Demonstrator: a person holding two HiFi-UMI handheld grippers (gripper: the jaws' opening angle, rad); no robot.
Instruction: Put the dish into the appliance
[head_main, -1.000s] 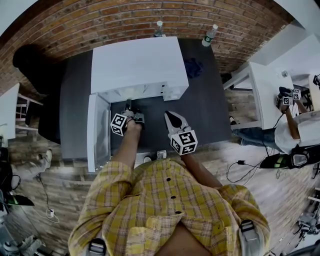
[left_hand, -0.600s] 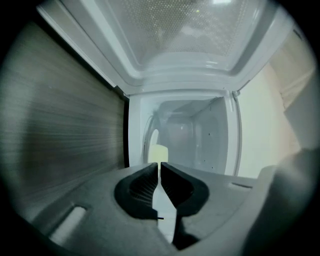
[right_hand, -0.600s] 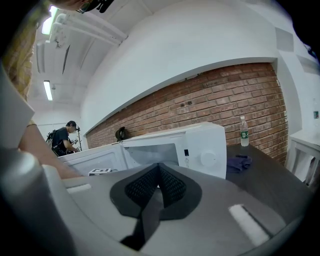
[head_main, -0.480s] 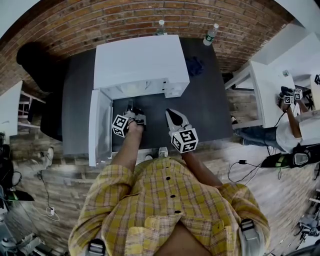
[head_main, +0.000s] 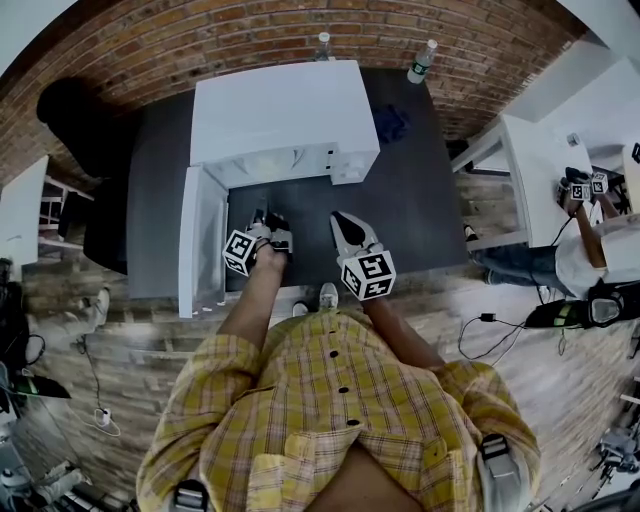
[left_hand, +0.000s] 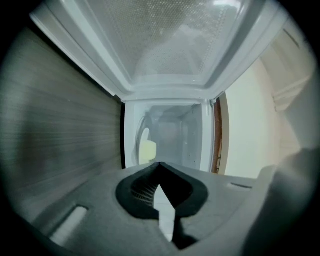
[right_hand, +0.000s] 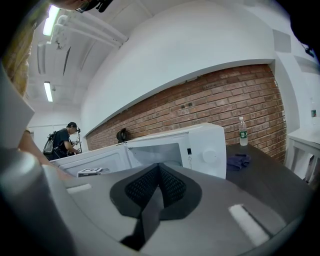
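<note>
Microwave (head_main: 285, 110): one, far centre.
Dish (left_hand: 145, 145): one, inside it.
Grippers: two, a left gripper (head_main: 263, 216) and a right gripper (head_main: 341, 220), near.
Bottles: two, a left bottle (head_main: 322, 42) and a right bottle (head_main: 421, 62), far.
Cloth (head_main: 391, 122): one, blue.
Tables: three, one dark table (head_main: 420, 200), a left white table (head_main: 20, 210) and a right white table (head_main: 535, 160).
People: two, a near person (head_main: 340, 400) and a far-right person (head_main: 590, 265).
</note>
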